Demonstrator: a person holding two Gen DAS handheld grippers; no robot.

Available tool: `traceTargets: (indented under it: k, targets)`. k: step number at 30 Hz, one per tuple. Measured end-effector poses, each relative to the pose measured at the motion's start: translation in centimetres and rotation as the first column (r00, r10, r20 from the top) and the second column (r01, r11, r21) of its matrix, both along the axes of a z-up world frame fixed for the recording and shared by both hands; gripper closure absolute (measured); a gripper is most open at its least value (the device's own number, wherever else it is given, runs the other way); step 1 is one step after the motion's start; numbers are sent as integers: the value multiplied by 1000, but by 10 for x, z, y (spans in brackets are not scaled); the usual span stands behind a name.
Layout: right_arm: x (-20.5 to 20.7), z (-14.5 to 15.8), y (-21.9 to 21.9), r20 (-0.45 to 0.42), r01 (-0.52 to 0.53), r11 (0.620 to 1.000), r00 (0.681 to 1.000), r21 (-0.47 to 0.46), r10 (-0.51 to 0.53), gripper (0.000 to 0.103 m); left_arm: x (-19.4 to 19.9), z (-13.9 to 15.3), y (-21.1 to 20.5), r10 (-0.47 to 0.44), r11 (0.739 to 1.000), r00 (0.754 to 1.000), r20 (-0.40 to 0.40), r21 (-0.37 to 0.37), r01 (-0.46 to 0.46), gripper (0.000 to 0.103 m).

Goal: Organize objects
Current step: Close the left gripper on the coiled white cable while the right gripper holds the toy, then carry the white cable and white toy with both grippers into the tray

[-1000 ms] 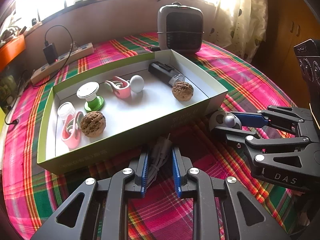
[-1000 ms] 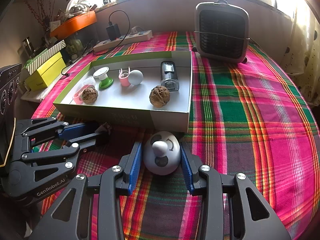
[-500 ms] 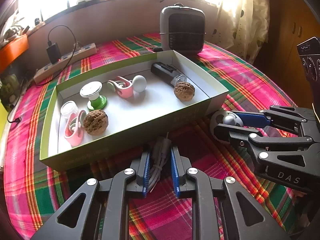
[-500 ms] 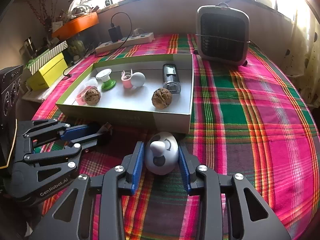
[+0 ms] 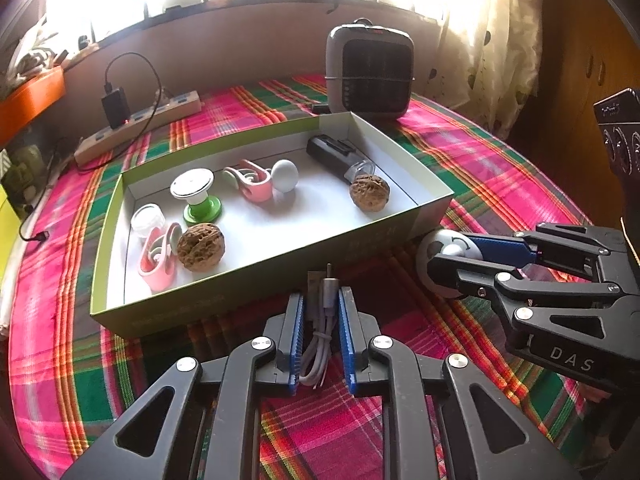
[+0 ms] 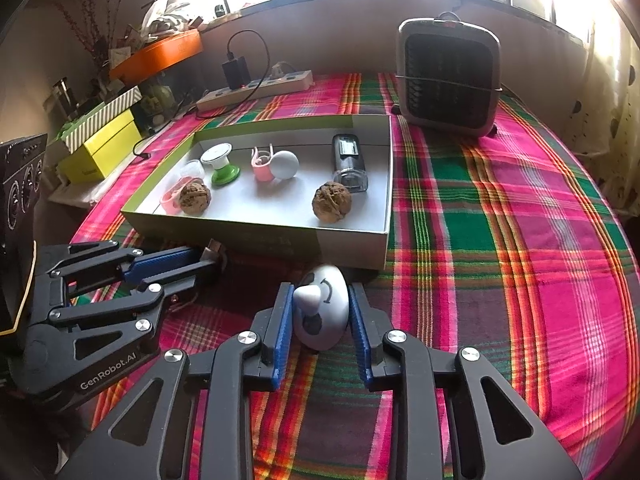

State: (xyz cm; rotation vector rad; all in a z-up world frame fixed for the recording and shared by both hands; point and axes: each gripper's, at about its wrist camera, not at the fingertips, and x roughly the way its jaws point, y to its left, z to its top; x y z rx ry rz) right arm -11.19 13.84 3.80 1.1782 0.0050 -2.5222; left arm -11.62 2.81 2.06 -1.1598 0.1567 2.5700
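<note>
While both hand-held tools rest low on the plaid cloth, the left gripper [image 5: 319, 320] has just been closing and now clamps a bundled grey cable [image 5: 320, 338], its long axis running along the fingers toward the shallow green-rimmed cardboard box [image 5: 256, 276] just ahead. To its right, the right gripper [image 6: 318, 316] has just been closing on a white egg-shaped toy with a drawn face [image 6: 320, 314], pads touching its sides. Each arm's load lies just short of the box's near wall. Beyond, a grey fan heater [image 6: 448, 80] stands under bright windows.

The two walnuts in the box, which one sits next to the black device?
The walnut at the box's right end, touching the black device; the other walnut lies beside a pink clip.
</note>
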Motion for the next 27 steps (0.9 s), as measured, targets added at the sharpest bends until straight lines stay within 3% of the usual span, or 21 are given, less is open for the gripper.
traceTargets:
  k: [27]
  targets:
    - [9,25,0,-53,-8,998,999,-61,5,75,10,25,-13,51,998,997,-56,52,-48,88]
